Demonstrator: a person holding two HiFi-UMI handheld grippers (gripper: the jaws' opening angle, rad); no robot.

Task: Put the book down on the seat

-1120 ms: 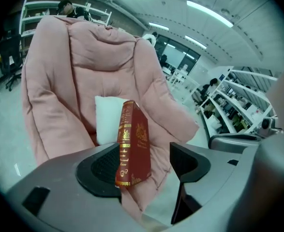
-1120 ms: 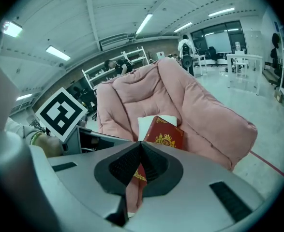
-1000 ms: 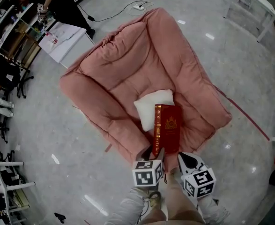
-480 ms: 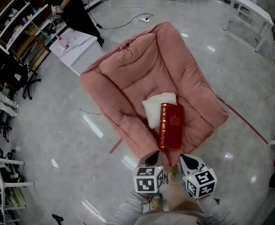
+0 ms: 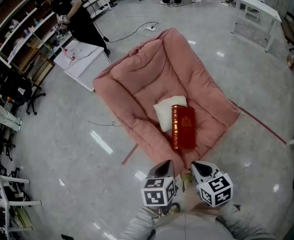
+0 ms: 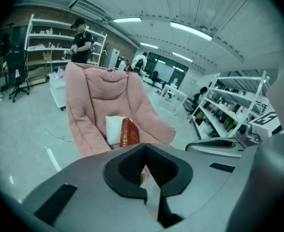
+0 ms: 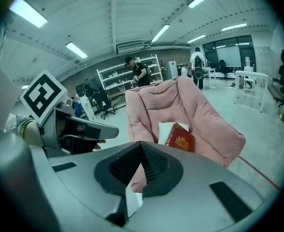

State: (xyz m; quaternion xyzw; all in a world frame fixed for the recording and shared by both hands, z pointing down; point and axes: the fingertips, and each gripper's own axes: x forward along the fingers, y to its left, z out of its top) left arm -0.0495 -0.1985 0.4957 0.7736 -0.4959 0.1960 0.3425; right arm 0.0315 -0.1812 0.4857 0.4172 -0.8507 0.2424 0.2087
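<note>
The pink padded seat is noted with a white pillow on its cushion, the red book laid flat beside it, and left gripper and right gripper held closed, empty, apart from the book.

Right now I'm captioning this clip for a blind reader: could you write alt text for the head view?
A red book rests on the seat of a pink padded chair, against a white pillow. Nearer the camera, the left gripper and right gripper hang side by side, both shut and empty.
</note>
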